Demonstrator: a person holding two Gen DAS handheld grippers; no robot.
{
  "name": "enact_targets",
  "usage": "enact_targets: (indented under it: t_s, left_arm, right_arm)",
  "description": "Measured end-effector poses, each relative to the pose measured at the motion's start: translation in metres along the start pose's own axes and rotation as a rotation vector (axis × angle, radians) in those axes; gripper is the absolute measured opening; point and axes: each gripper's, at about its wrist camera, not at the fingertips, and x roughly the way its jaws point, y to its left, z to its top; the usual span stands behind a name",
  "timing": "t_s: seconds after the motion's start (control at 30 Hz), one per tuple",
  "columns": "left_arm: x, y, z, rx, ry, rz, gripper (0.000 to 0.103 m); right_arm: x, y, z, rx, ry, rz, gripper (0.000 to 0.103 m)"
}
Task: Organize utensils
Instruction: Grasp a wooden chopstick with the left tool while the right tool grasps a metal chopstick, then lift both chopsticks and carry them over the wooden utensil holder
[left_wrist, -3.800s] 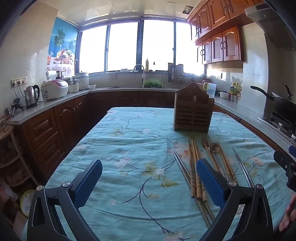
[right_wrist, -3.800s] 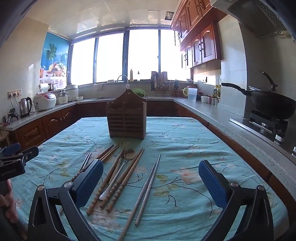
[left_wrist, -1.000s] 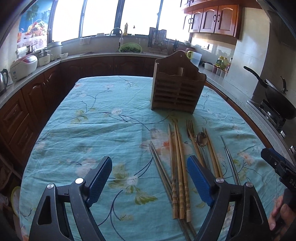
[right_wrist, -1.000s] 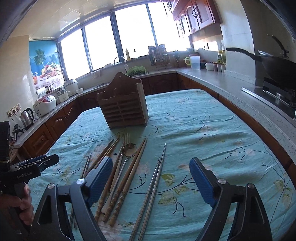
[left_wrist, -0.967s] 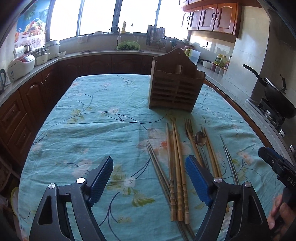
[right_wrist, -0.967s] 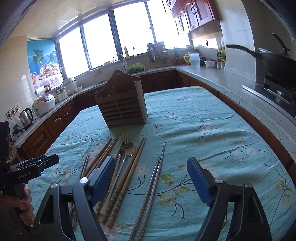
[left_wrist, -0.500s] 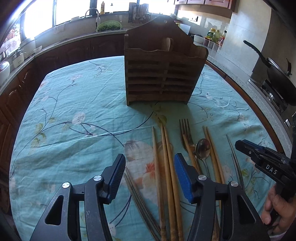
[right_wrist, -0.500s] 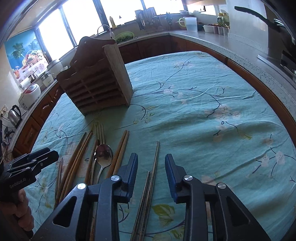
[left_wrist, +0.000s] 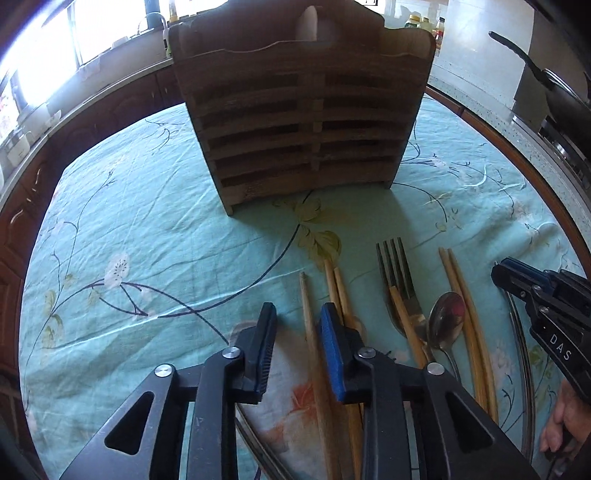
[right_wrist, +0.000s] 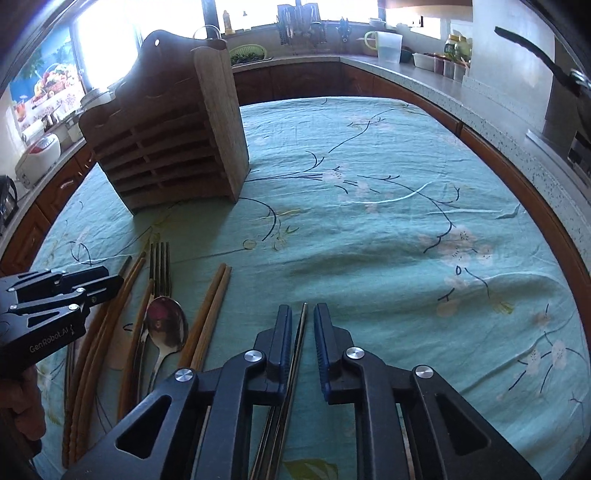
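The slatted wooden utensil holder (left_wrist: 299, 110) stands on the floral tablecloth (left_wrist: 147, 229) well beyond both sets of fingers. The left gripper (left_wrist: 299, 325) is closing around a wooden chopstick (left_wrist: 314, 350), pads not yet pressing. The right gripper (right_wrist: 302, 325) is closing around metal chopsticks (right_wrist: 297, 347), also unpinched. I judge both light and stiff, the metal pair slippery; grip near mid-length. Only the left view shows the holder's front face; only the right shows its side.
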Motion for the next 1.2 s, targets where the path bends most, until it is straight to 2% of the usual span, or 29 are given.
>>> enact_targets:
  t_s: [0.03, 0.07, 0.2, 0.3, 0.5, 0.83, 1.07, 1.2]
  left_arm:
    - [0.001, -0.003, 0.000, 0.007, -0.003, -0.007, 0.009]
    - [0.000, -0.005, -0.001, 0.009, -0.004, -0.014, 0.006]
    - [-0.002, -0.003, -0.002, -0.012, 0.000, -0.055, 0.004]
    - [-0.017, 0.004, -0.006, -0.040, -0.027, -0.089, 0.004]
    - [-0.073, 0.019, -0.015, -0.103, -0.130, -0.164, 0.004]
    - [-0.170, 0.044, -0.041, -0.138, -0.297, -0.244, 0.003]
    - [-0.223, 0.064, -0.055, -0.153, -0.419, -0.261, 0.004]
    - [-0.236, 0.074, -0.056, -0.168, -0.462, -0.250, 0.004]
  right_arm:
    - [0.000, 0.001, 0.000, -0.007, -0.003, -0.004, 0.006]
    - [0.000, 0.002, 0.000, -0.010, -0.005, -0.005, 0.006]
    - [-0.001, -0.003, 0.001, 0.021, 0.002, 0.045, 0.004]
    - [-0.013, -0.009, 0.003, 0.053, -0.022, 0.081, 0.004]
    - [-0.060, -0.012, 0.011, 0.078, -0.123, 0.146, 0.004]
    - [-0.142, -0.020, 0.030, 0.115, -0.291, 0.246, 0.004]
    - [-0.188, -0.018, 0.048, 0.097, -0.410, 0.274, 0.004]
    - [-0.196, -0.014, 0.060, 0.086, -0.443, 0.287, 0.004]
